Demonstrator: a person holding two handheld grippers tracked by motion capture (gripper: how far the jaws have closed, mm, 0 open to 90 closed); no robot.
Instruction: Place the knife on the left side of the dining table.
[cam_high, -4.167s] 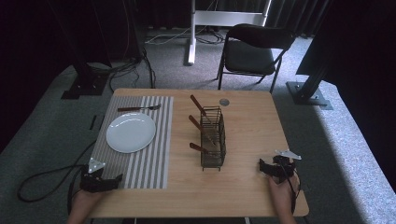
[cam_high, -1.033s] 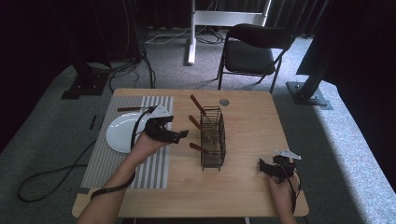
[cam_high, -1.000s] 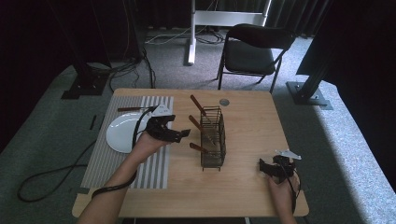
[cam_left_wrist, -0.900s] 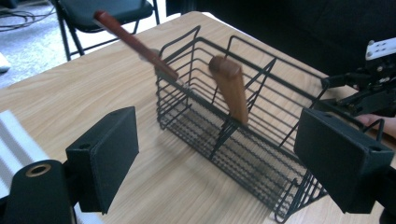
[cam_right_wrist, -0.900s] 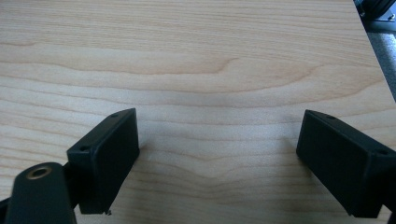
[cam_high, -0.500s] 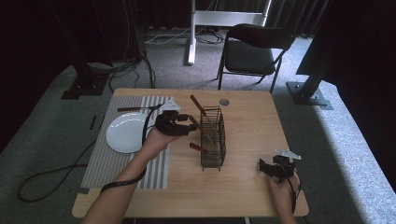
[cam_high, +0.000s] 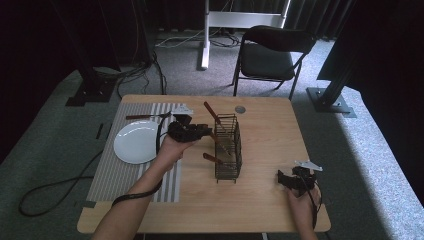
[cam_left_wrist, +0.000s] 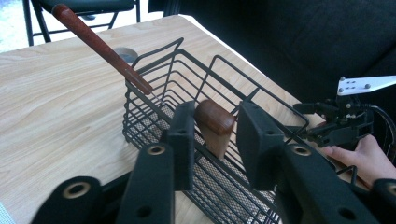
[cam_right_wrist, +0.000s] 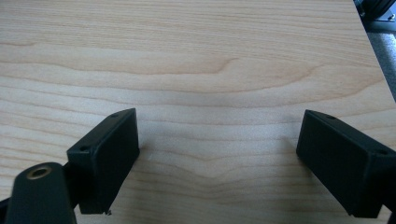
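Wooden handle (cam_left_wrist: 214, 127) in the wire basket (cam_left_wrist: 154, 74) sits between the outstretched left tool's (cam_left_wrist: 215, 140) spread, ungripping jaws.

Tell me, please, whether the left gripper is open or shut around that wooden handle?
Open: the left gripper has its fingers either side of the wooden handle, with gaps showing.

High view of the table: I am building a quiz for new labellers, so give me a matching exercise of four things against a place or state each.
Things:
1. round white plate
2. black wire basket
3. left claw
4. right claw

Places or states:
a. open over bare wood
b. on the striped placemat
c. open around a brown wooden handle
d. upright mid-table, holding utensils

Pairs: 1-b, 2-d, 3-c, 4-a
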